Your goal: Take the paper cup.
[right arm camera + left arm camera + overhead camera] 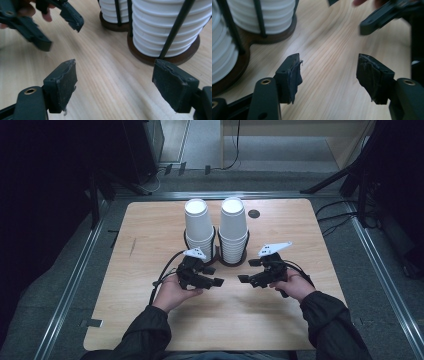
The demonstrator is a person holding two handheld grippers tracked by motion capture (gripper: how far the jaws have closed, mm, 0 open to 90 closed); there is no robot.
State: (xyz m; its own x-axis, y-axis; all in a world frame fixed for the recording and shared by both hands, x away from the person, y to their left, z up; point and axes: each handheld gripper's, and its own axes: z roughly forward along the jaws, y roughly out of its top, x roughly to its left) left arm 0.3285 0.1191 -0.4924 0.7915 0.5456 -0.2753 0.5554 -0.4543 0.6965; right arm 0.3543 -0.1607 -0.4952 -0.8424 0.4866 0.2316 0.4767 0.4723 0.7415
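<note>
Two tall stacks of white paper cups, the left stack and the right stack, stand upside down side by side in a dark wooden holder with thin black rods. My left gripper hovers just in front of the left stack and points right. Its jaws are open over bare wood, and the left gripper view shows the left gripper with nothing between its worn pads. My right gripper faces it from the right, open and empty; the right gripper view shows the right gripper near the holder's base.
The light wooden table has a small black grommet behind the right stack. Bare wood lies between the two grippers and toward the front edge. Metal rails and dark stand legs surround the table on the floor.
</note>
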